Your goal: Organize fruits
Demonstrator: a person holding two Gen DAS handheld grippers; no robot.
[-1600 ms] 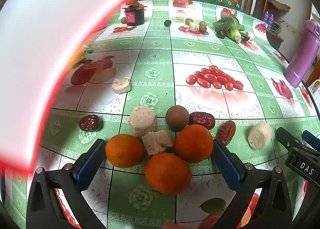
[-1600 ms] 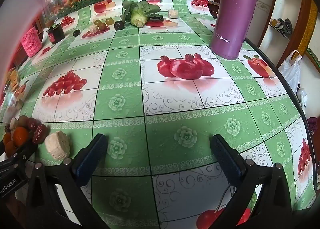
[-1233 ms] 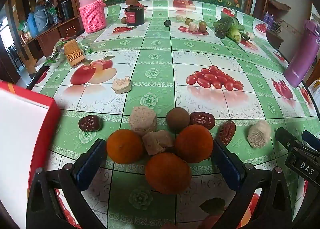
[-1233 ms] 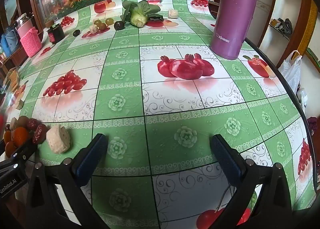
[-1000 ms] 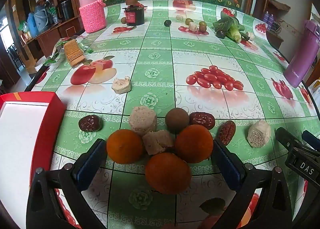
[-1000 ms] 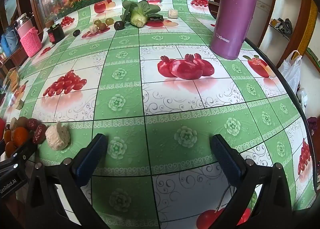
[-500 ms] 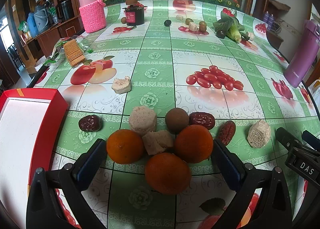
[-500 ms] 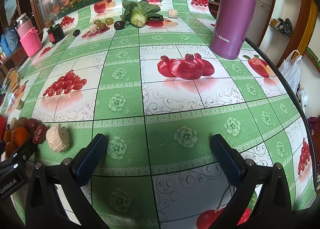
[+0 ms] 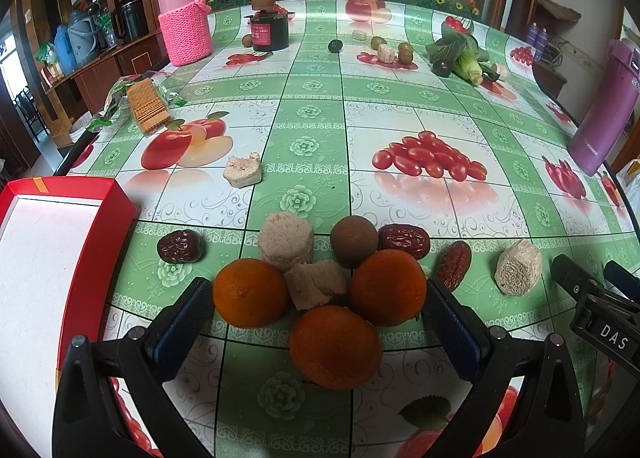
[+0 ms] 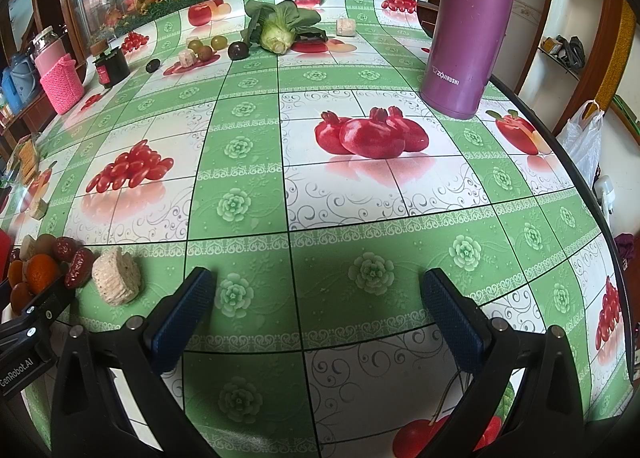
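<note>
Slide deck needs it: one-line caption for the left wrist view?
Open left gripper facing three oranges among dates and pale cakes on a fruit-print tablecloth, red box at left.

The tablecloth looks like glossy plastic, catching soft reflections, and the oranges have a finely dimpled, slightly shiny peel. The dates are wrinkled and glossy, while the pale cakes look dry, crumbly and matt. The purple flask has a smooth satin finish; the pink cover is knitted wool, and the red box looks like matt card.
</note>
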